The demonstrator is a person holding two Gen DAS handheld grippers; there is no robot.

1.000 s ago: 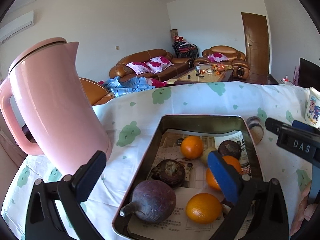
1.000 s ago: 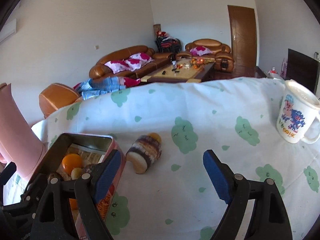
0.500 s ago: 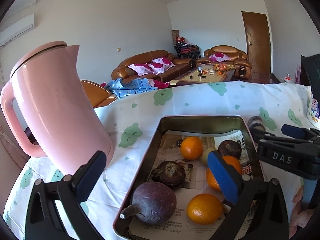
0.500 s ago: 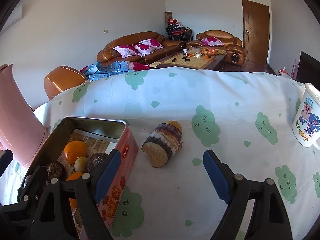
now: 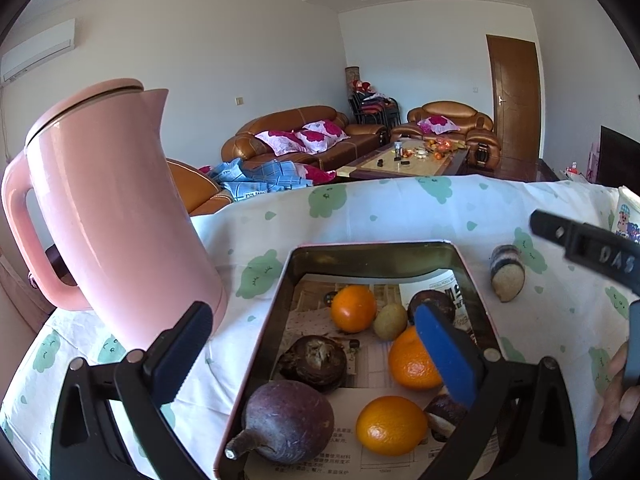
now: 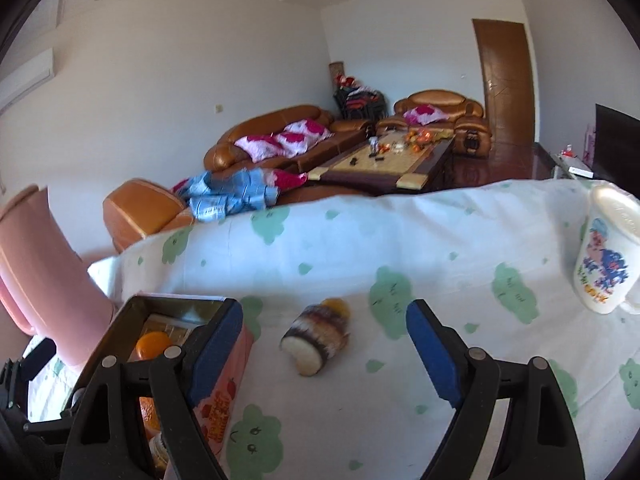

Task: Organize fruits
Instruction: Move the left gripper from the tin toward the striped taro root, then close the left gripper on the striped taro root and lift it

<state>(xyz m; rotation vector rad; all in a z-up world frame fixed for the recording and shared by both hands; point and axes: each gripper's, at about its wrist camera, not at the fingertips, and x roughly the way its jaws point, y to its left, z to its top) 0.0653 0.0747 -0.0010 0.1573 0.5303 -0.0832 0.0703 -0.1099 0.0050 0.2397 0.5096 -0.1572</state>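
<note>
The jug (image 5: pixel 116 208) is plain pink. The cloth (image 6: pixel 400 248) is white with green clouds. The oranges (image 5: pixel 353 308) are bright orange inside the pink tin (image 6: pixel 224 396).

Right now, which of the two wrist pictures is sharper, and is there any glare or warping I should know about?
Left wrist view: sharp, with crisp print on the paper lining the tin and a bright sheen on the pink kettle. Right wrist view: smeared by motion, blurring the striped cut piece and the mug. Both views: fisheye bending at the edges and dark corners.
</note>
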